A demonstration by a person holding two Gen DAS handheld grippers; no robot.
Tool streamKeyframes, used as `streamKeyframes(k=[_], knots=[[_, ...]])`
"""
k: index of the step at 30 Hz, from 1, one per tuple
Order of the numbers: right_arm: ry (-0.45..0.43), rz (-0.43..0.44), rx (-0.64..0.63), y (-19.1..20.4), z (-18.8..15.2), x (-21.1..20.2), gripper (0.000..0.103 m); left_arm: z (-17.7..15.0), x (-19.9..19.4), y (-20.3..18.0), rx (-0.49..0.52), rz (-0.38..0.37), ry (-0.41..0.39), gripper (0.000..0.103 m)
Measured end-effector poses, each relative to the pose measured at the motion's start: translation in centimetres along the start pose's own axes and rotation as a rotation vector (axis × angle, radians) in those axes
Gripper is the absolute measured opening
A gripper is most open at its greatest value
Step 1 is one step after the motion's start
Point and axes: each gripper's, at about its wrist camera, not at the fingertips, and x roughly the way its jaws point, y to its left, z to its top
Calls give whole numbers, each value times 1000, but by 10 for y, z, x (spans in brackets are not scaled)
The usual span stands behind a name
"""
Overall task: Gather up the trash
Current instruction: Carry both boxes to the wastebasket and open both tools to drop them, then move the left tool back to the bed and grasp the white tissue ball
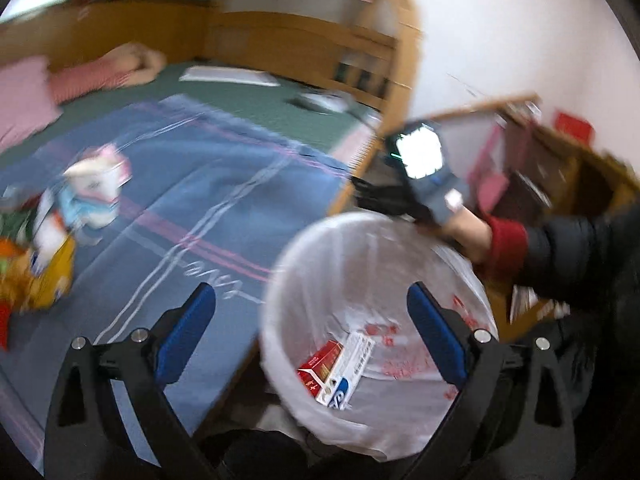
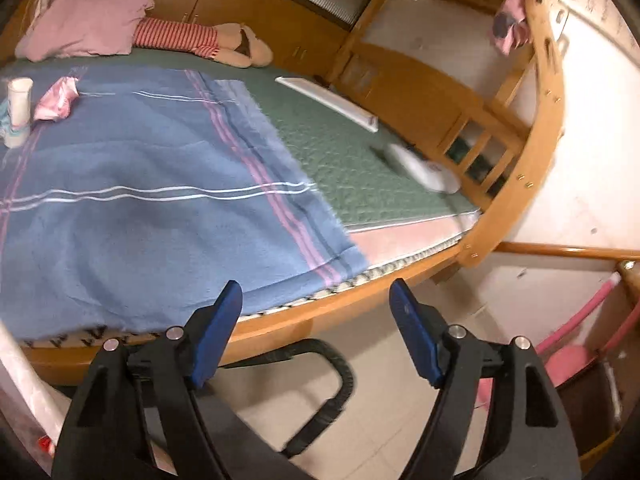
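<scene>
The trash bin (image 1: 376,320), lined with a white bag printed in red, stands beside the bed's wooden edge, likely so litter can drop straight in; a red-and-white carton (image 1: 336,372) already lies inside, its lettering too blurred to read. More trash (image 1: 60,232) is heaped on the blue blanket (image 2: 140,200), which carries a cursive word I cannot make out. The left hand-held gripper (image 1: 312,324) hangs released above the bin; the right hand-held gripper (image 2: 316,316) is also released and empty, over the bed's edge.

One bin (image 1: 280,280), one box (image 1: 336,374), one cup (image 2: 18,112).
</scene>
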Motion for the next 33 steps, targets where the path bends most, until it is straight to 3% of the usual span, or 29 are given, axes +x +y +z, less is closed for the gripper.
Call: streamKeyframes(k=[4,7,9,13,16,21,25,29,33], knots=[[-155,-44,-62,12,-2,-24,76,1,-8,24,-102,53,-2,96],[-146,-33,-63,19,3,-19,76,0,-10,31,-137,72,-4,96],[-132,48,-59,18,5,-20,70,3,-8,32,-143,82,-4,96],[-242,103,-119,36,3,-41,61,5,-7,35,-162,87,-5,96],[-205,167,-81,33,9,-32,61,4,-8,39,-179,95,-7,96],[-331,153,-95,35,8,-47,61,4,-16,48,-213,100,-40,96],[-341,212,-57,21,18,-54,61,2,-19,53,-238,111,-46,96],[-390,183,-85,17,12,-53,61,3,-22,56,-244,126,-51,96],[-340,192,-32,9,6,-34,61,2,-22,57,-253,131,-49,96]])
